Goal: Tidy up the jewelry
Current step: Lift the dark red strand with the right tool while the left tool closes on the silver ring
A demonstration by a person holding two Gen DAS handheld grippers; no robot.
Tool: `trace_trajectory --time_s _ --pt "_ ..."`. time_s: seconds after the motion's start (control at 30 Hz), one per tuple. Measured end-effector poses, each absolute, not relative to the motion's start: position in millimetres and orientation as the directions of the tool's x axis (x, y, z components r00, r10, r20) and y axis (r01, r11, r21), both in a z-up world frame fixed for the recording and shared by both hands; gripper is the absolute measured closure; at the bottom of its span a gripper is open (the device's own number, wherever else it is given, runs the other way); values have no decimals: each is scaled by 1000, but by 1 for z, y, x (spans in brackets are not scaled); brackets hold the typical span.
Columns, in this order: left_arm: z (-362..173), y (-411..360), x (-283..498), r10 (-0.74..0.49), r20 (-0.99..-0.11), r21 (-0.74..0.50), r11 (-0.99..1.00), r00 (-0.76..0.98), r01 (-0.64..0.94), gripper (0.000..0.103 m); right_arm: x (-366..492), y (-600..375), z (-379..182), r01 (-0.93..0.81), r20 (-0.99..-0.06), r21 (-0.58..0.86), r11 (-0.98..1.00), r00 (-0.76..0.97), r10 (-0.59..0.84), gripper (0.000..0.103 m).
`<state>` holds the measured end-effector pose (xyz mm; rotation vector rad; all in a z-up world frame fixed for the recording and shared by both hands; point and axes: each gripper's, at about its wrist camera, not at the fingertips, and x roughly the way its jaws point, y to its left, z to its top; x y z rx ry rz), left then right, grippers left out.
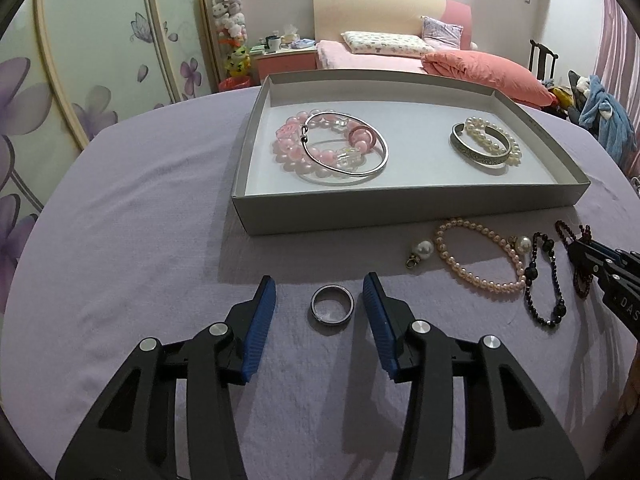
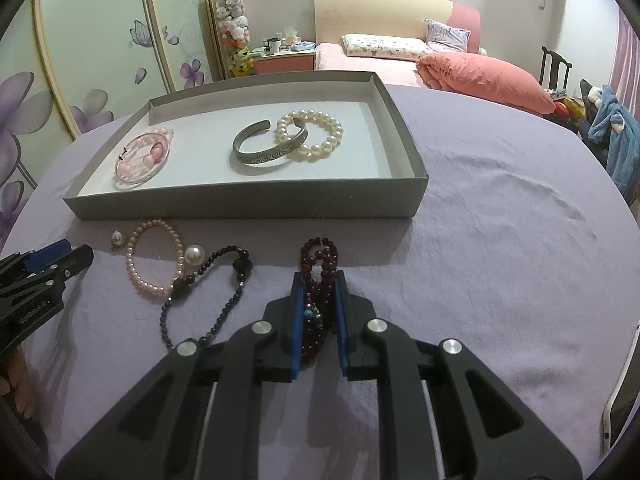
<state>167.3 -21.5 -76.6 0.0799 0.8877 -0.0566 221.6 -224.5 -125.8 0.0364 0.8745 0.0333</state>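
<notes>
Left gripper spread, flanking ring | right gripper pinching dark-red beads

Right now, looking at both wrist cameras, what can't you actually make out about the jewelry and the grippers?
- Dark red bead strand: right wrist view, lower part hidden between the right hand-held gripper pads; firm clamping unclear.
- Same strand, left wrist view: cut off by the gripper near the right edge.
- Small pearl charm: too small for detail.
- Ring: engraving unreadable.

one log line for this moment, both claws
left claw: open, straddling ring | right claw: closed on dark red bead strand | box: four bracelets
</notes>
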Motion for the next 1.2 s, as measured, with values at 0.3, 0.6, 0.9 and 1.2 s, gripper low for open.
trace_trajectory --time_s 0.3,0.6,0.9,1.2 --pt "-77 -22 167 -16 -776 46 996 630 82 56 222 -225 -126 -14 -766 46 999 641 44 88" --pt "-77 -22 167 -16 -777 45 996 629 81 56 222 -224 -126 -14 -766 50 999 641 47 87" --pt "-76 -22 167 -19 -776 42 996 631 82 63 223 -223 -127 -13 -766 60 998 641 54 87" --pt "-75 -21 167 -15 -773 39 997 634 72 80 222 -225 -128 -13 -765 71 997 641 63 87"
